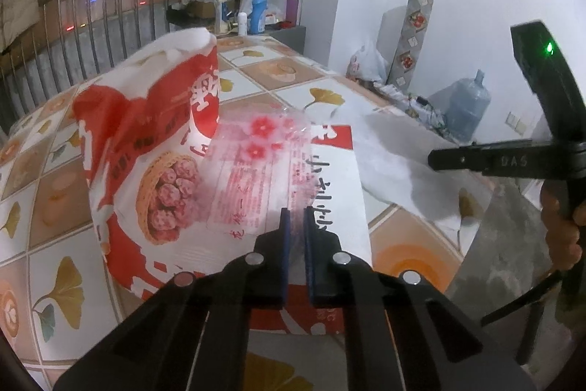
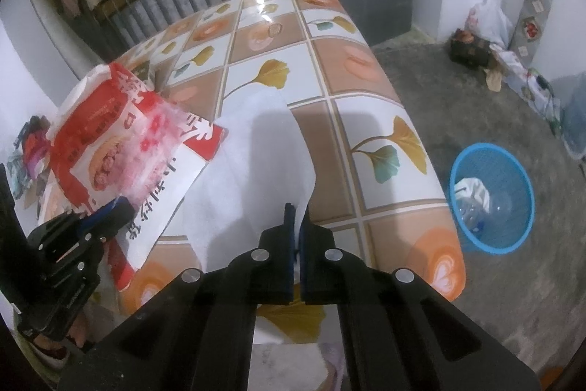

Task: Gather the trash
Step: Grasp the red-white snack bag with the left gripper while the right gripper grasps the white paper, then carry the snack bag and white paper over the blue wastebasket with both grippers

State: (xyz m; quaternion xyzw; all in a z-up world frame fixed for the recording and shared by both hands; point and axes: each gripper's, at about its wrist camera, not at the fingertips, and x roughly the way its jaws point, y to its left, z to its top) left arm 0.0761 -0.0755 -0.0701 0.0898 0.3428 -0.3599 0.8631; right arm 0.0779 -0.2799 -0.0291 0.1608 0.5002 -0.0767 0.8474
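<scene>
Left wrist view: left gripper clenched on a clear plastic wrapper above the red-and-white paper bag on the table.

Right wrist view: right gripper clenched on a white tissue over the table's near edge; blue basket stands on the floor, right.

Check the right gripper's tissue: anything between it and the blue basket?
Nothing visible. The right gripper holds the white tissue at the table edge; the blue basket sits on bare floor just beyond that edge, already holding some trash.
</scene>
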